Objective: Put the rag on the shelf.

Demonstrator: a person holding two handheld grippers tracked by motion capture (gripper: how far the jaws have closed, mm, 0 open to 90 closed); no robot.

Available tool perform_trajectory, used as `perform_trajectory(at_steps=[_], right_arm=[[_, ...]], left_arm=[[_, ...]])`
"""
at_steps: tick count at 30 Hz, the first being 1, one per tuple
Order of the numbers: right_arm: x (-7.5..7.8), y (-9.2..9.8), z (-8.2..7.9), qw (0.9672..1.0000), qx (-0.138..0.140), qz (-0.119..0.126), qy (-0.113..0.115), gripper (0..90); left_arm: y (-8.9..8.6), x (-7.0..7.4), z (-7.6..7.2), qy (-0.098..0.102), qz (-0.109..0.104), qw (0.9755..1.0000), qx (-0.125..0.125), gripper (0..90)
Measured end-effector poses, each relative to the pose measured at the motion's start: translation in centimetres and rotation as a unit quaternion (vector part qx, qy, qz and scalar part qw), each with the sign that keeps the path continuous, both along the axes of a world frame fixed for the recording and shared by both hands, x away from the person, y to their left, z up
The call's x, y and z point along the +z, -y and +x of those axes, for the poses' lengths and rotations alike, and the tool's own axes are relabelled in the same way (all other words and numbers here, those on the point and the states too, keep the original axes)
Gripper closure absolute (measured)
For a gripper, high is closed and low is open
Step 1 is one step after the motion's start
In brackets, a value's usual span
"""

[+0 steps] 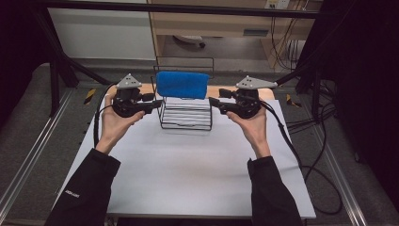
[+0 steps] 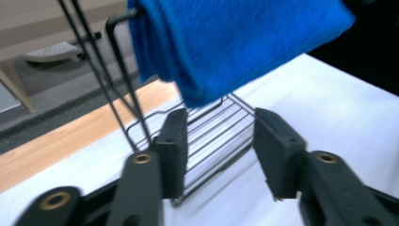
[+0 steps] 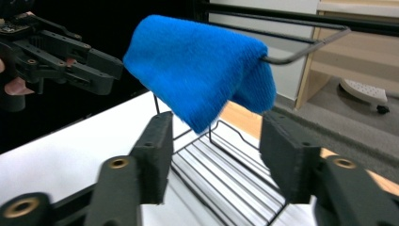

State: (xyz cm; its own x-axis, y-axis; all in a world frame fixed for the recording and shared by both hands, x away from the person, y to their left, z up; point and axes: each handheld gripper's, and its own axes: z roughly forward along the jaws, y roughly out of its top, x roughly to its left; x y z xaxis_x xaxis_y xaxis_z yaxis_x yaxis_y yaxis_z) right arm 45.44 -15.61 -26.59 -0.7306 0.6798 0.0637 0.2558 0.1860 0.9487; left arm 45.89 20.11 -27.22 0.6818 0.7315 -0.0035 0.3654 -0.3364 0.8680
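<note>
A blue towel (image 1: 182, 84) (image 2: 226, 42) (image 3: 197, 66) hangs folded over the top bar of a black wire rack (image 1: 186, 117) (image 2: 211, 141) (image 3: 226, 174), which stands at the back of the white table (image 1: 188, 169). My left gripper (image 1: 157, 104) (image 2: 219, 150) is at the rack's left side, pointing toward it, open with nothing between its pads. My right gripper (image 1: 212, 102) (image 3: 214, 155) faces it from the rack's right side, also open and holding nothing. In the right gripper view the left gripper (image 3: 101, 63) is beyond the towel.
A wooden strip (image 1: 221, 90) runs along the table's back edge behind the rack. Cables (image 1: 320, 141) trail off the table's right side. A black frame bar (image 1: 179, 8) crosses above, and a chair base (image 3: 362, 92) sits on the floor behind.
</note>
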Motion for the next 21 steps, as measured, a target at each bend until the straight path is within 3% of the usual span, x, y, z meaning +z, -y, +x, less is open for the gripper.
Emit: perform_trajectory(at_steps=[6, 13, 21], right_arm=[[-0.4, 1.0, -0.9, 0.9999, -0.006, -0.007, -0.012, 28.6], [-1.4, 2.0, -1.9, 0.9997, -0.015, -0.014, -0.015, 14.1], [-3.2, 3.3, -3.0, 0.9996, -0.013, -0.011, -0.022, 7.2]], left_arm=[[-1.1, -1.0, -0.9, -0.013, 0.009, 0.9998, 0.013, 36.9], [-2.0, -2.1, -2.4, -0.007, 0.013, 0.9996, 0.023, 25.0], [-3.0, -4.3, -4.0, -0.018, 0.010, 0.9995, 0.025, 13.7]])
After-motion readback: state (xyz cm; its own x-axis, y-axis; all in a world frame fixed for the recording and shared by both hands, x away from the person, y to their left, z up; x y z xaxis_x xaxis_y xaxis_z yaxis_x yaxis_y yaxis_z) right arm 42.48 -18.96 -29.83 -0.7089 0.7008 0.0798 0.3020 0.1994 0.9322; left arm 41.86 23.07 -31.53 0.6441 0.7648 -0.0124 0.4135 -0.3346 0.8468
